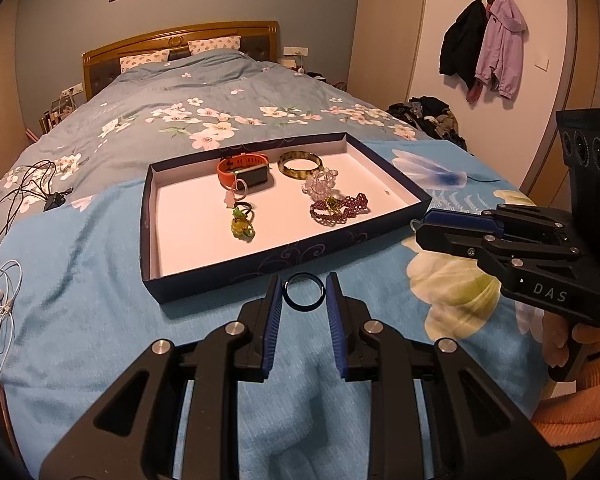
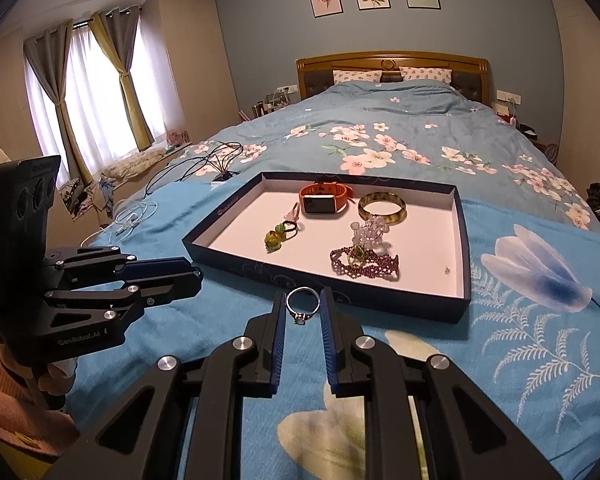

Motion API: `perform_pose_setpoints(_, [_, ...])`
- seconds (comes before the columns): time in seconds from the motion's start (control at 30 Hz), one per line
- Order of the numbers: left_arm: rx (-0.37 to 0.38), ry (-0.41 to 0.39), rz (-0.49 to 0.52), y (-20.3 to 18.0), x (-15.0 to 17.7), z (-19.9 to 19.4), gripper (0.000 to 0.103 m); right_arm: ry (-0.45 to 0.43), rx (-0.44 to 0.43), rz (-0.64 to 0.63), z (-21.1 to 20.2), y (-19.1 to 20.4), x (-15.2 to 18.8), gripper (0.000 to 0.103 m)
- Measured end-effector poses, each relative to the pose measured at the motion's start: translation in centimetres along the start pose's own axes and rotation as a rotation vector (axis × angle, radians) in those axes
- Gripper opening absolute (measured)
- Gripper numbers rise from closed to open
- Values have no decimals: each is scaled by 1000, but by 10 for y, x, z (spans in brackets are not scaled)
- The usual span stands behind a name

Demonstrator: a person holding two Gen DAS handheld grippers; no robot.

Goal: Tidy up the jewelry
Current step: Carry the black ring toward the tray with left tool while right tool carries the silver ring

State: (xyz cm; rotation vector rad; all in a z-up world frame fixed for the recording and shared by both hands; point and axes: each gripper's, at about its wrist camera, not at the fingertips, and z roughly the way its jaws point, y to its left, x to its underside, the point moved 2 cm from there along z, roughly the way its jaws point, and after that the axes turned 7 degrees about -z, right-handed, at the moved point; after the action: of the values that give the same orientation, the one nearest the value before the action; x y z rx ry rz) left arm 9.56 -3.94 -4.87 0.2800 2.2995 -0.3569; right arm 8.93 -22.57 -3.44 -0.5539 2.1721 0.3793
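My left gripper (image 1: 303, 292) is shut on a dark blue ring (image 1: 303, 309), held just in front of the dark blue tray (image 1: 260, 270) on the bed. My right gripper (image 2: 303, 304) is shut on a silver ring with a stone (image 2: 302, 311), also just in front of the tray (image 2: 400, 300). In the tray lie an orange watch (image 1: 245, 169), an amber bangle (image 1: 300, 165), clear beads (image 1: 320, 184), a purple bead bracelet (image 1: 340, 207) and green hair ties (image 1: 242, 222). Each gripper shows in the other's view, the right one (image 1: 424, 229) and the left one (image 2: 194, 276).
Black cables (image 1: 24, 188) and white earphones (image 1: 0, 304) lie on the bed at the left. A blue floral quilt (image 1: 204, 112) covers the far bed. Clothes are piled on the floor (image 1: 432, 116) to the right; coats hang on the wall (image 1: 484, 48).
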Motion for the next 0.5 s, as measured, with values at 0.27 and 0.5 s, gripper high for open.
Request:
perform_pose_setpoints(0.27, [-5, -19, 9, -2, -6, -3, 22, -17, 6, -1, -1, -2, -5, 15])
perform_pose_setpoints(0.5, [-8, -33, 13, -3, -13, -4, 23, -25, 10, 0, -1, -5, -8, 15])
